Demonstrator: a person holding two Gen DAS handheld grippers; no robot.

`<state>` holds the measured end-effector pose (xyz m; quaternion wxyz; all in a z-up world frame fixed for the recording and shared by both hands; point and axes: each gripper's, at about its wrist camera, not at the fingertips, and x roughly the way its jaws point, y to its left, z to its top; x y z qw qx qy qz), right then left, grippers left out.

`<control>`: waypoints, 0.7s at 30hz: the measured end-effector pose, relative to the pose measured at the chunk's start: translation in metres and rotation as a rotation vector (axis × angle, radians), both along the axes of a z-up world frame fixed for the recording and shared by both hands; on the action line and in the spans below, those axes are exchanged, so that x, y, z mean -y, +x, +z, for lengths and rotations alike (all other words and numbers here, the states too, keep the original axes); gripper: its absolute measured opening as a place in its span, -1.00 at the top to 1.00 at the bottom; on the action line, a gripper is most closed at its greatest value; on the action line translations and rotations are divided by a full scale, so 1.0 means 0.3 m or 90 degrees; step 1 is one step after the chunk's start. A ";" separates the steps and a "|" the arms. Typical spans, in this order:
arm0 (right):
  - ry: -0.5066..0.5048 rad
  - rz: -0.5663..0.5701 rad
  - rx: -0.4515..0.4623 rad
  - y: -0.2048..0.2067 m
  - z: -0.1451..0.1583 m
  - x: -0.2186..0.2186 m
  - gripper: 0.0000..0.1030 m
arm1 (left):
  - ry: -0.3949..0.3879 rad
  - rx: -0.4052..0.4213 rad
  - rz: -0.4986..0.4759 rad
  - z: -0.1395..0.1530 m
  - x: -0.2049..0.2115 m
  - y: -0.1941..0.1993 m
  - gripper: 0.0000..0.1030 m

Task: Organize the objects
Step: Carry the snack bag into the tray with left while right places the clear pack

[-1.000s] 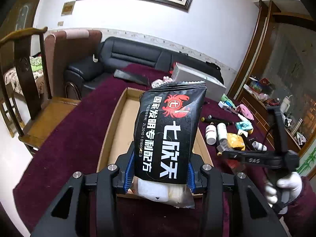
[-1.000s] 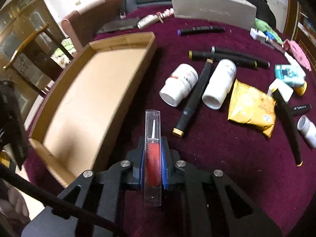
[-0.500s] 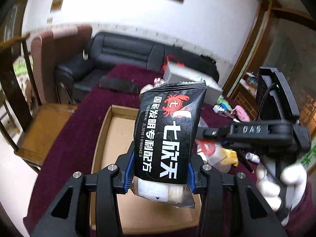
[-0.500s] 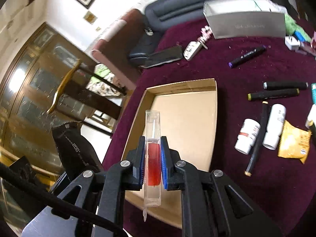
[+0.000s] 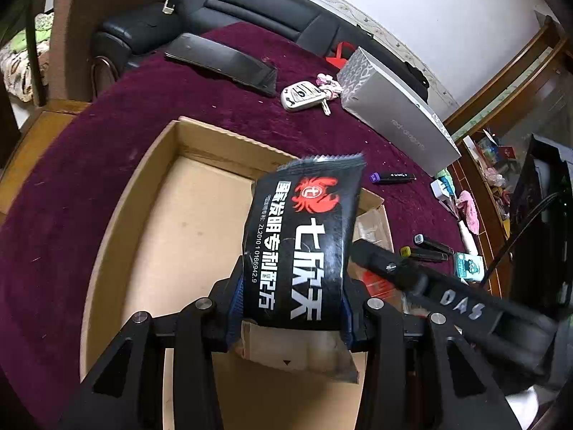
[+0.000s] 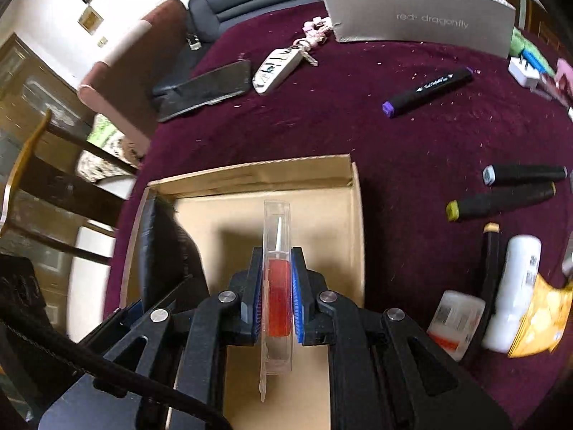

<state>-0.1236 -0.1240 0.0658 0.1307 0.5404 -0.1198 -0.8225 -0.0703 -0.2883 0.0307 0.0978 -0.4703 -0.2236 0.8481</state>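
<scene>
My left gripper (image 5: 292, 304) is shut on a black snack packet (image 5: 304, 243) with a red crab logo, held upright above the open cardboard box (image 5: 150, 165). My right gripper (image 6: 275, 286) is shut on a clear plastic case with a red-filled tube (image 6: 277, 279), also over the box (image 6: 354, 215). In the left wrist view the right gripper's arm (image 5: 440, 301) crosses just right of the packet. In the right wrist view the packet (image 6: 161, 247) shows as a dark shape at the box's left side. The box floor looks bare.
On the maroon cloth beyond the box lie a black phone (image 5: 222, 62), a white key fob (image 5: 302, 96) and a grey carton (image 5: 394, 114). Markers (image 6: 426, 91), white bottles (image 6: 515, 286) and a yellow sachet (image 6: 540, 319) lie right of the box. A wooden chair (image 6: 28, 165) stands left.
Both grippers have swung from beside the box to over it and tilted further down. The right gripper came in from the clutter at the right. Both grips are unchanged.
</scene>
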 end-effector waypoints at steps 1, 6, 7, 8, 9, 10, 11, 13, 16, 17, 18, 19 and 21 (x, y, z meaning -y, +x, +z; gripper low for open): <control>0.013 0.001 -0.003 -0.008 -0.011 0.003 0.78 | -0.007 0.001 0.005 -0.004 -0.001 -0.017 0.27; 0.056 -0.023 -0.021 -0.013 -0.029 -0.018 0.74 | 0.006 0.014 0.002 -0.043 -0.014 -0.037 0.22; 0.056 -0.026 -0.031 -0.007 -0.025 -0.025 0.74 | 0.007 0.013 0.003 -0.039 -0.015 -0.037 0.22; 0.053 -0.026 -0.043 0.000 -0.020 -0.033 0.74 | 0.010 0.011 0.005 -0.036 -0.016 -0.031 0.22; 0.054 -0.028 -0.051 0.003 -0.014 -0.036 0.72 | 0.014 0.010 0.007 -0.030 -0.015 -0.027 0.22; 0.059 -0.033 -0.064 0.010 -0.004 -0.042 0.70 | 0.019 0.007 0.012 -0.024 -0.013 -0.019 0.22; 0.057 -0.036 -0.073 0.016 0.006 -0.048 0.70 | 0.024 0.002 0.020 -0.017 -0.008 -0.004 0.21; 0.044 -0.045 -0.091 0.024 0.028 -0.071 0.70 | 0.032 -0.008 0.029 -0.006 -0.006 0.016 0.15; 0.037 -0.044 -0.109 0.059 0.062 -0.093 0.69 | 0.032 -0.015 0.028 0.001 -0.015 0.027 0.07; 0.037 -0.042 -0.114 0.071 0.068 -0.097 0.69 | 0.032 -0.015 0.029 0.004 -0.015 0.028 0.07; 0.037 -0.040 -0.118 0.085 0.075 -0.101 0.69 | 0.030 -0.015 0.034 0.009 -0.013 0.031 0.07; 0.034 -0.037 -0.123 0.110 0.085 -0.111 0.69 | 0.027 -0.021 0.041 0.018 -0.010 0.038 0.07; 0.026 -0.034 -0.129 0.151 0.099 -0.130 0.69 | 0.010 -0.043 0.050 0.044 -0.010 0.065 0.07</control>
